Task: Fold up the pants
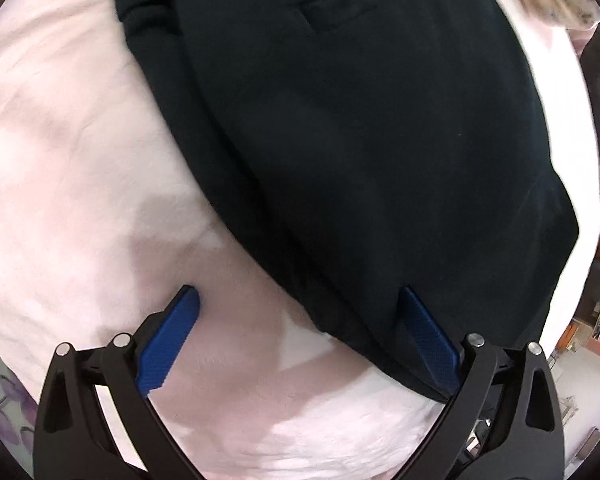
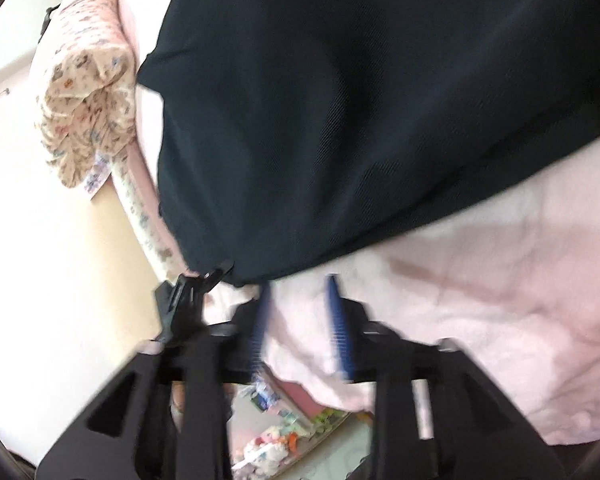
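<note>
1. Two grippers are in view, each over dark pants (image 1: 360, 140) that lie on a pale pink bed sheet (image 1: 60, 160).
2. Left gripper (image 1: 300, 300): the jaws stand spread wide. One blue finger (image 1: 168, 344) is over bare sheet; the other overlaps the lower edge of the pants. Nothing is pinched between the pads.
3. In the left wrist view the pants run diagonally from upper left to lower right and fill most of the frame. A welt pocket (image 1: 340, 8) shows near the top, which puts the waist end far from this gripper.
4. Right gripper (image 2: 300, 284): the jaws stand partly apart, with pink sheet visible between the two blue fingers (image 2: 338, 320). The fingertips sit just beside the near edge of the pants (image 2: 340, 100). The pads press on nothing; the view is blurred.
5. In the right wrist view the pants cover the upper half of the frame, and one corner reaches the edge of the bed.
6. A floral-print bundle of fabric (image 2: 88, 92) rests on the bed beside the pants, at upper left.
7. Small colourful items (image 2: 276, 432) lie on the floor below the bed edge; they are too blurred to identify.
</note>
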